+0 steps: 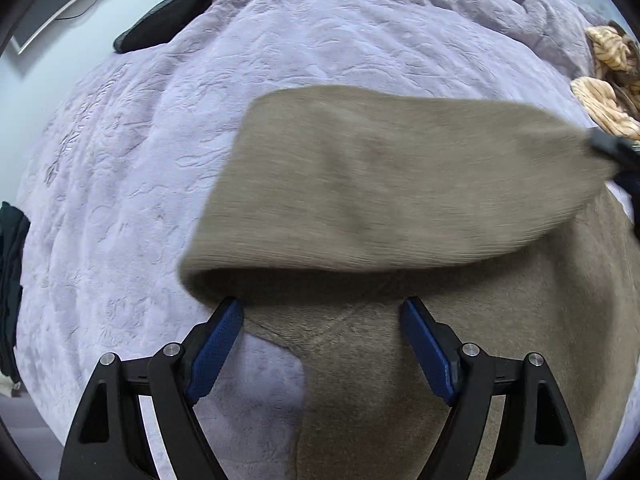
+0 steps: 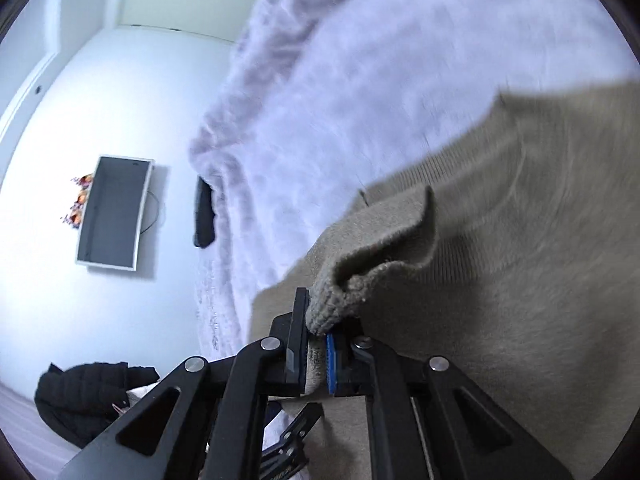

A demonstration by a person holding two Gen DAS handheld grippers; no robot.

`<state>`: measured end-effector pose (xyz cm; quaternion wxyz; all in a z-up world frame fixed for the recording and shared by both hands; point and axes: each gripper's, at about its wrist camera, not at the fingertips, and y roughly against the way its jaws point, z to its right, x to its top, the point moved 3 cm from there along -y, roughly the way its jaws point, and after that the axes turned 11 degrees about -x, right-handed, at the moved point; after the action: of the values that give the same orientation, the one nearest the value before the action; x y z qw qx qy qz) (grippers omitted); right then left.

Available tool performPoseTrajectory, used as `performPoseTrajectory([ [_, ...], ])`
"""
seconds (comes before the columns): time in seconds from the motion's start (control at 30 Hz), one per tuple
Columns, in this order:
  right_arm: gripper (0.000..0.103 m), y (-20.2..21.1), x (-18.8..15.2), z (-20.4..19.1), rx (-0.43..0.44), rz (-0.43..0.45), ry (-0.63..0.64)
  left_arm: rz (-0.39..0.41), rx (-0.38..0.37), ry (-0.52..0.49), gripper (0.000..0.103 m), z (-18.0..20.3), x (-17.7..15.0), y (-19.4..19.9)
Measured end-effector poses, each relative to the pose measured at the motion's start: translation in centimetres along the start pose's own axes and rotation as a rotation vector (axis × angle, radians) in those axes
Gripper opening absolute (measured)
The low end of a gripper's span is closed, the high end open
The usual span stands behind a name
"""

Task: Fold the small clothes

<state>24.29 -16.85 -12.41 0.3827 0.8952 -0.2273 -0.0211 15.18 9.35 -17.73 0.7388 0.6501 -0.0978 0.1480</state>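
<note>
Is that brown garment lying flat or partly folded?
Partly folded: one leg of the brown garment is doubled across it, its end pinched by the right gripper.

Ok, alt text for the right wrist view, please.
The right claw is shut on a bunched edge of a taupe knit garment, lifting it over a lilac blanket. Behind: a pale wall, a wall-mounted screen, a black jacket.

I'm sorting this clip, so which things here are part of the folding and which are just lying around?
Part of the job:
taupe knit garment
right gripper, shut on its edge
left gripper, open

Lying about:
lilac blanket
black puffer jacket
wall monitor
tan striped fabric
</note>
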Motion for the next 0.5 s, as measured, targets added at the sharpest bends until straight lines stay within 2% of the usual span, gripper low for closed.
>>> performPoseTrajectory([
  [0.1, 0.008, 4.1, 0.9, -0.5, -0.026, 0.067, 0.075, 0.014, 0.011, 0.012, 0.082, 0.0, 0.0, 0.5],
  [0.2, 0.008, 7.6, 1.4, 1.2, -0.088, 0.117, 0.102, 0.020, 0.031, 0.005, 0.082, 0.2, 0.0, 0.7],
  [0.37, 0.008, 11.3, 1.2, 9.3, -0.230, 0.132, 0.020, -0.004, 0.012, -0.002, 0.082, 1.3, -1.4, 0.4],
  [0.5, 0.008, 10.4, 0.5, 15.4, -0.316, 0.073, -0.046, -0.025, 0.010, -0.009, 0.082, 1.4, -2.3, 0.5],
])
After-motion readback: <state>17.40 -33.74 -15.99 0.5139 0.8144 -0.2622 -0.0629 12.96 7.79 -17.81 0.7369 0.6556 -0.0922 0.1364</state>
